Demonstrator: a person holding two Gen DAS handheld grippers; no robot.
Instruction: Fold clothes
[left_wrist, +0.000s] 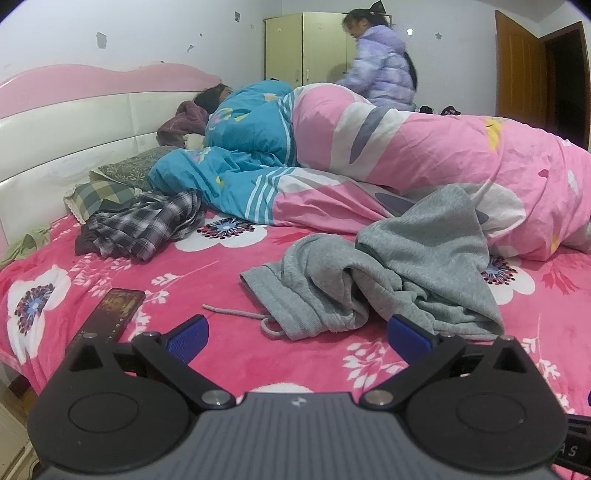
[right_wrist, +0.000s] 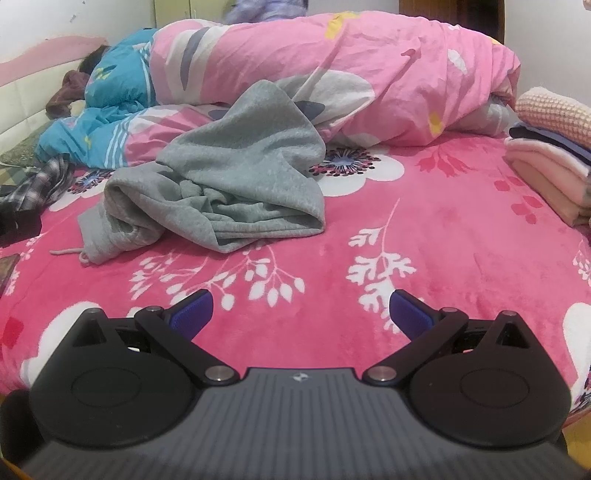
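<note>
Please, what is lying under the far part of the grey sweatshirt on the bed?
The grey sweatshirt leans its far part on the pink quilt; its near part lies on the pink flowered blanket. Whether anything else lies beneath it cannot be seen, because the cloth covers it.

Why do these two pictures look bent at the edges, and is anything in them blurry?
Left wrist view: the fisheye lens curves the headboard and darkens the corners; the person in the purple jacket is motion-blurred; the grey garment is sharp. Right wrist view: the bed cover bulges like a dome; soft, even light, no glare.
</note>
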